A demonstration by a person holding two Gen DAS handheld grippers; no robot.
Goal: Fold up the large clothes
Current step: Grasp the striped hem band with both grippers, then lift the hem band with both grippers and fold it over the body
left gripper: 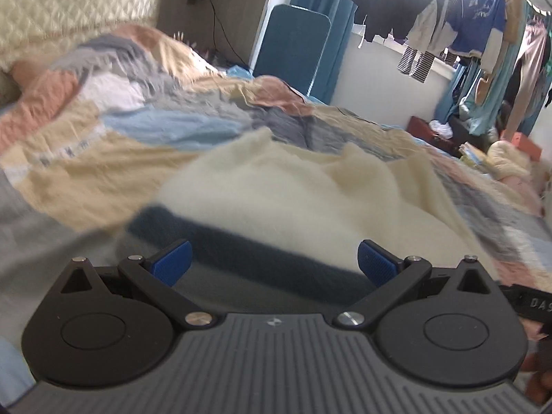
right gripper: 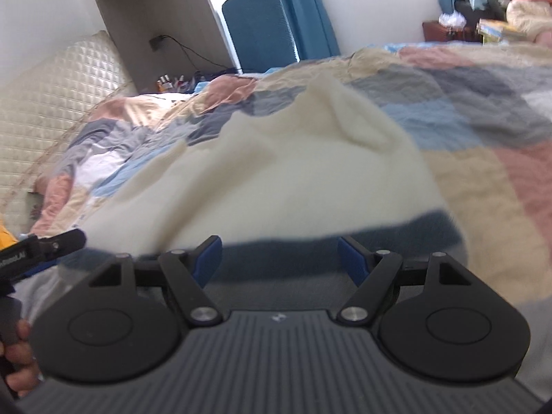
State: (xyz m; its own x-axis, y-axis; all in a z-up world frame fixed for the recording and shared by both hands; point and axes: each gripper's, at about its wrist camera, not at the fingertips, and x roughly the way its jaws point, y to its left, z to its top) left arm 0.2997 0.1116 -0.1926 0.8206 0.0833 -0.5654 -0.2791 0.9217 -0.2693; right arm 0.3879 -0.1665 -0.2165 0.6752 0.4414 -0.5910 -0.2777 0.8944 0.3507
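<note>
1. Left wrist view: left gripper (left gripper: 274, 258), blue fingers (left gripper: 172, 262) spread wide apart with nothing pinched. Cream sweater (left gripper: 293, 189) with navy band (left gripper: 241, 241) lies rumpled on the patchwork quilt (left gripper: 86, 158), just ahead of the tips.
2. Right wrist view: right gripper (right gripper: 281, 258), fingers (right gripper: 208, 258) apart, empty. The sweater's navy band runs between and beyond the tips; cream body heaped farther up the bed.

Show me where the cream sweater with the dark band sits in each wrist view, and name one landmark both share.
Left wrist view: the cream sweater fills the lower middle, its dark band just ahead of the open left gripper.
Right wrist view: the sweater spreads across the middle, its band by the open right gripper.
Shared landmark: the blue board standing behind the bed.
</note>
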